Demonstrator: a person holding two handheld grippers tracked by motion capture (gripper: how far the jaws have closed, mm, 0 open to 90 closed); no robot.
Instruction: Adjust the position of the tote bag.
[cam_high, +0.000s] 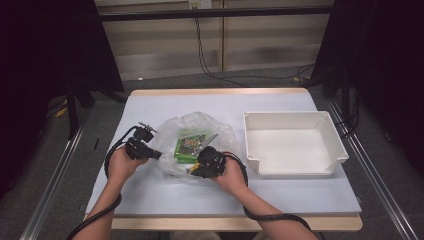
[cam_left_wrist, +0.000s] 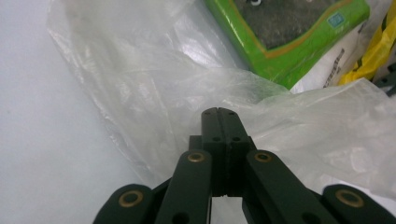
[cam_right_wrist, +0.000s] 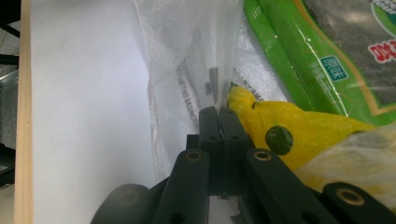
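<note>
- The clear plastic bag (cam_high: 192, 131) lies crumpled on the white table (cam_high: 165, 197), left of centre and just left of the white tray (cam_high: 292, 142), which sits apart from it on the table's right side
- Inside the bag rests a green packet (cam_high: 189, 146) with a dark printed panel; beside it, in the right gripper view, a yellow wrapper (cam_right_wrist: 280, 128) with a dark green dot sits just next to the jaws (printed lettering on the bag film shows there too, too small to read)
- The left gripper (cam_high: 159, 154) sits at the bag's left edge; in the left gripper view (cam_left_wrist: 222, 111) its jaws stand pressed together with the thin film of the bag (cam_left_wrist: 154, 88) bunched at their tips, so it is clenched on the bag's plastic
- The right gripper (cam_high: 191, 169) sits at the bag's near edge, by the green packet; in the right gripper view (cam_right_wrist: 218, 110) its jaws are likewise clamped together, a fold of the bag's film (cam_right_wrist: 187, 51) rising from between them; the yellow wrapper touches the side of one jaw but is not gripped
- Both of the person's forearms come in from the near edge of the table; a black cable trails from each gripper
</note>
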